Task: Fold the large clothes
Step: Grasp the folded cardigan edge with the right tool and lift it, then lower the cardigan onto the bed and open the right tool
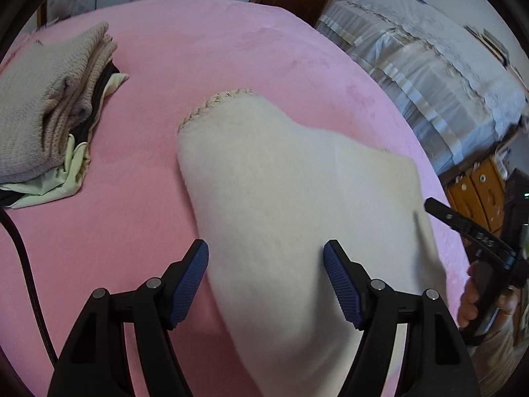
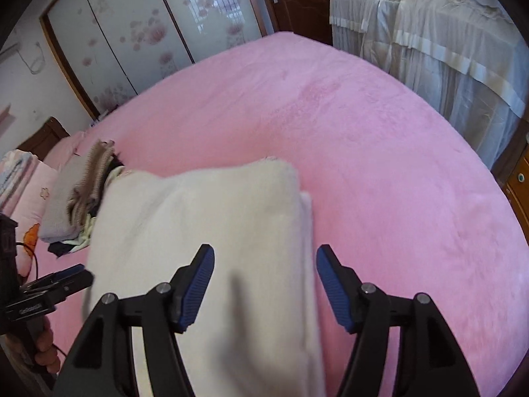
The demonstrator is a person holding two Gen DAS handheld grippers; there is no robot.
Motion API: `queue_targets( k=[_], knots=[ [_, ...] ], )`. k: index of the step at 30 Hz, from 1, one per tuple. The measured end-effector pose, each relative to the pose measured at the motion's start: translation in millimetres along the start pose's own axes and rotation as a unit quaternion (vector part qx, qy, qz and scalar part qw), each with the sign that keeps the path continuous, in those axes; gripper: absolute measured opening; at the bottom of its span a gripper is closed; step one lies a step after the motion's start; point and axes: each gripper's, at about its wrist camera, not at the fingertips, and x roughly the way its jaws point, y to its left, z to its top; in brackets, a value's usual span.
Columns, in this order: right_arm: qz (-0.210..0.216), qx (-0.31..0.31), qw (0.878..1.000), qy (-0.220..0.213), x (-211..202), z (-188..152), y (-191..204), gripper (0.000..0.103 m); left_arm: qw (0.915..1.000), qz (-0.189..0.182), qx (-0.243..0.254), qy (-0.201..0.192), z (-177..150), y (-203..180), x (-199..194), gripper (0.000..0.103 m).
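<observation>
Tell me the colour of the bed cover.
Plain pink; the bed cover shows best in the right wrist view.

Left gripper (image 1: 266, 253): black plastic, two angular fingers, each faced with a ribbed dark-blue pad (image 1: 190, 284). Each finger linkage carries two round silver pivot screws (image 1: 153, 283).

Right gripper (image 2: 265, 258): same build, black fingers with ribbed blue pads (image 2: 332, 289) and silver pivot screws (image 2: 368, 287).

Seen from the opposite camera, each gripper body is black with small pale lettering, not legible. Bare skin of the right hand (image 1: 471, 304) on its handle; left hand (image 2: 46, 347) likewise. A thin dark cable (image 2: 33, 254) runs beside the left unit.
</observation>
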Motion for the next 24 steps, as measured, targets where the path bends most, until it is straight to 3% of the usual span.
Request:
queue_targets(
  k=[2, 8, 9, 10, 13, 19, 24],
  knots=[
    [-0.015, 0.008, 1.000, 0.016, 20.1, 13.3, -2.5, 0.064, 0.9998, -0.007, -0.020, 0.006, 10.2, 5.0, 8.3, 0.071],
    [0.020, 0.035, 0.997, 0.063, 51.6, 26.3, -12.4, 0.061, 0.9989, 0.000, -0.036, 0.030, 31.7, 4.8, 27.3, 0.071],
    [0.031, 0.031, 0.996, 0.074, 55.6, 27.2, -11.9, 0.041, 0.9988, 0.003, -0.036, 0.034, 32.7, 3.5, 28.6, 0.071],
    [0.023, 0.027, 0.996, 0.078, 56.2, 28.2, -11.2, 0.030, 0.9986, 0.006, -0.036, 0.038, 34.4, 2.7, 30.3, 0.071],
    [0.009, 0.011, 0.998, 0.063, 44.2, 31.2, -5.5, 0.019, 0.9982, 0.014, -0.035, 0.046, 38.5, 0.8, 32.6, 0.069],
    [0.003, 0.056, 0.996, 0.066, 50.8, 25.3, -22.4, 0.017, 0.9982, 0.033, -0.020, 0.045, 35.9, -8.5, 35.3, 0.068],
    [-0.008, 0.088, 0.992, 0.085, 65.0, 22.5, -28.8, 0.018, 0.9970, 0.070, 0.003, 0.034, 32.0, -23.2, 39.1, 0.068]
  ],
)
